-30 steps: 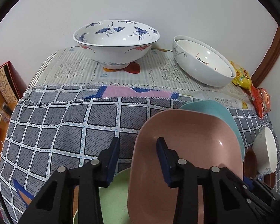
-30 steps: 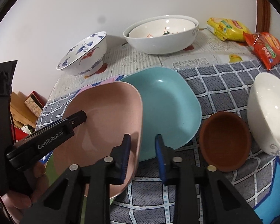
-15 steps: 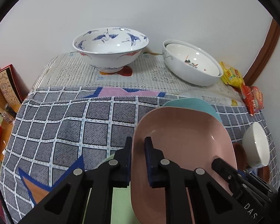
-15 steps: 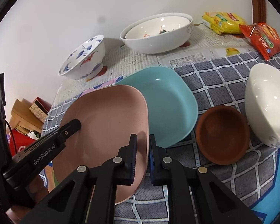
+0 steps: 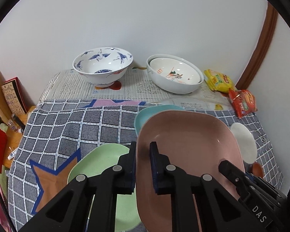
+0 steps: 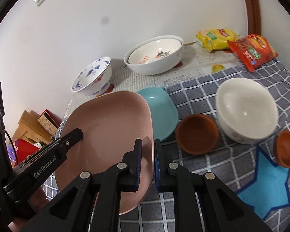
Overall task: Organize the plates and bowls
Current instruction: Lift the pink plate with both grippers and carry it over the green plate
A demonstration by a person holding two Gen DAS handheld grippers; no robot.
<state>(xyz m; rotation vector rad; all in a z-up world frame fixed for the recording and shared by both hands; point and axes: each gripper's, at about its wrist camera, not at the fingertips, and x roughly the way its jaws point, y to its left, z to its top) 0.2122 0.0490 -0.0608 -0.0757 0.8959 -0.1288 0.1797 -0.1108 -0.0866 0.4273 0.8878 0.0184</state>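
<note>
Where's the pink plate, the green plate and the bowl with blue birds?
pink plate (image 5: 185, 139), left wrist view, on its inner surface.
green plate (image 5: 100, 160), left wrist view, on its bare top.
bird bowl (image 5: 102, 65), left wrist view, on its inside wall.

Ahead and left of our left tongs (image 5: 143, 163), the checked cloth on the surface (image 5: 71, 127) lies bare up to the crane-painted bowl (image 5: 102, 67). Directly below them, the green plate (image 5: 98, 164) fills the near edge. Right of our right tongs (image 6: 147, 159), the blue plate (image 6: 160, 112), brown bowl (image 6: 197, 133) and white bowl (image 6: 245, 112) crowd together, leaving only narrow gaps.
</note>
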